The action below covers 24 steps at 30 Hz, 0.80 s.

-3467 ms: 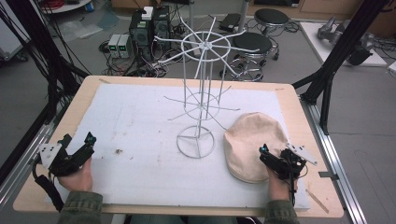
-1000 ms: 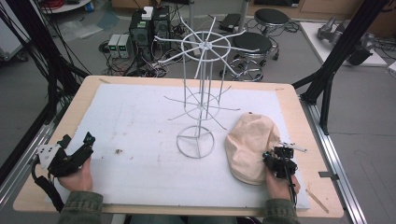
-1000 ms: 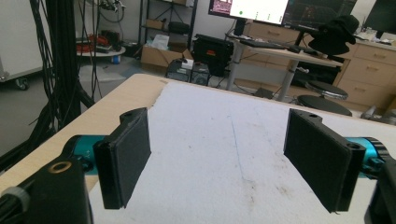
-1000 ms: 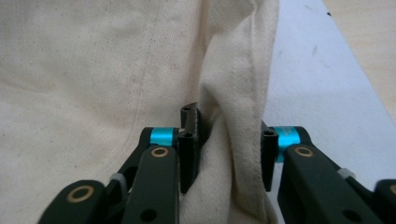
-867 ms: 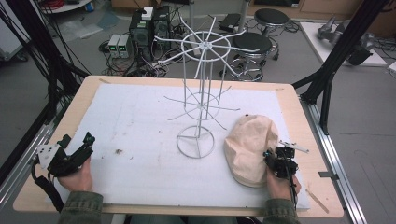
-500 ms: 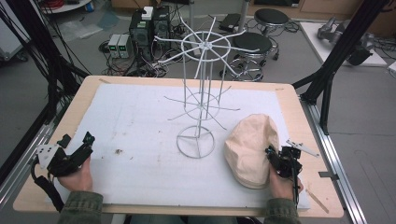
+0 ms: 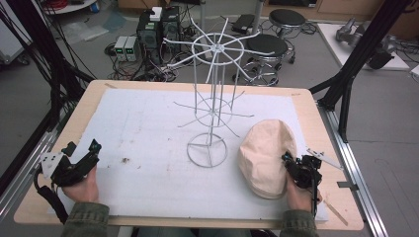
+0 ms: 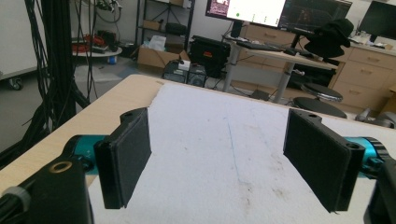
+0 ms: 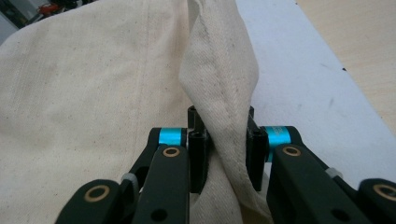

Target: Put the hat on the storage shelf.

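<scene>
Where it hovered spread, right gripper now pinches cream hat edge, left gripper fingers released, unmoved.

Grey floor; black stools; cable tangle; desk with monitors; wooden drawers.

A light wooden desk carries a white mat over most of its top. On the mat stand a white wire rack and, just beside its base, a cream cap.
</scene>
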### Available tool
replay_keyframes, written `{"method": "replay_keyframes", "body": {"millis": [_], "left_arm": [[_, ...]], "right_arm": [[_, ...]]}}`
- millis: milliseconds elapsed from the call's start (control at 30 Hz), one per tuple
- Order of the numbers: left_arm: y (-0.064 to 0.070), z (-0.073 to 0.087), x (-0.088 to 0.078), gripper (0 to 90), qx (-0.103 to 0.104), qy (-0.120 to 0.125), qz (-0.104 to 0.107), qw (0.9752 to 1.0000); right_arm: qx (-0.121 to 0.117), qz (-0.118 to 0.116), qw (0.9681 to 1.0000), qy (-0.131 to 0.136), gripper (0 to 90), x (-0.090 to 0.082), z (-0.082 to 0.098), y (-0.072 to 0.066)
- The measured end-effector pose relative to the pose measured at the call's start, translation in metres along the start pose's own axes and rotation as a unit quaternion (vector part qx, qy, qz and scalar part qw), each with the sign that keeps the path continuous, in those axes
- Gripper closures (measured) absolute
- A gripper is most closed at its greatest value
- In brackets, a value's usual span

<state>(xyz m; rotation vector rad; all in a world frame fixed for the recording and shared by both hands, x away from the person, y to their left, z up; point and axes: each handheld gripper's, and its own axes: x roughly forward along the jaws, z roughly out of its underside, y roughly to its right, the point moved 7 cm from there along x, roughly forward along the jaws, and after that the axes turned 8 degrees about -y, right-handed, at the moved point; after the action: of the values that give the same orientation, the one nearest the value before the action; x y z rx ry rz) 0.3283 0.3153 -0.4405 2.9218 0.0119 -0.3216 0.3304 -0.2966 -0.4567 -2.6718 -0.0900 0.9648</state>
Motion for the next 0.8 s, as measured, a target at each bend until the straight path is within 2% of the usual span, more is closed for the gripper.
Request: {"method": "replay_keyframes", "body": {"millis": [200,400,533,700,767,800], "left_arm": [[0.000,0.000,0.001,23.3,0.000,-0.001,0.001,1.0000],[0.000,0.000,0.001,23.3,-0.002,-0.001,0.003,1.0000],[-0.001,0.000,0.001,23.3,-0.005,0.001,0.003,1.0000],[-0.001,0.000,0.001,23.3,-0.006,0.000,0.004,1.0000],[-0.001,0.000,0.002,23.3,-0.007,0.000,0.003,1.0000],[-0.001,0.000,0.002,23.3,-0.008,0.000,0.003,1.0000]], "right_arm": [[-0.008,-0.016,0.9996,0.021,76.9,-0.007,-0.004,-0.006],[-0.022,-0.032,0.9981,0.048,76.8,-0.015,-0.010,-0.007],[-0.028,-0.049,0.9972,0.050,76.7,-0.017,-0.010,-0.009],[-0.047,-0.074,0.9948,0.051,76.5,-0.019,-0.011,-0.014],[-0.046,-0.083,0.9942,0.051,76.4,-0.020,-0.011,-0.015],[-0.051,-0.092,0.9929,0.055,76.4,-0.021,-0.012,-0.016]]}}
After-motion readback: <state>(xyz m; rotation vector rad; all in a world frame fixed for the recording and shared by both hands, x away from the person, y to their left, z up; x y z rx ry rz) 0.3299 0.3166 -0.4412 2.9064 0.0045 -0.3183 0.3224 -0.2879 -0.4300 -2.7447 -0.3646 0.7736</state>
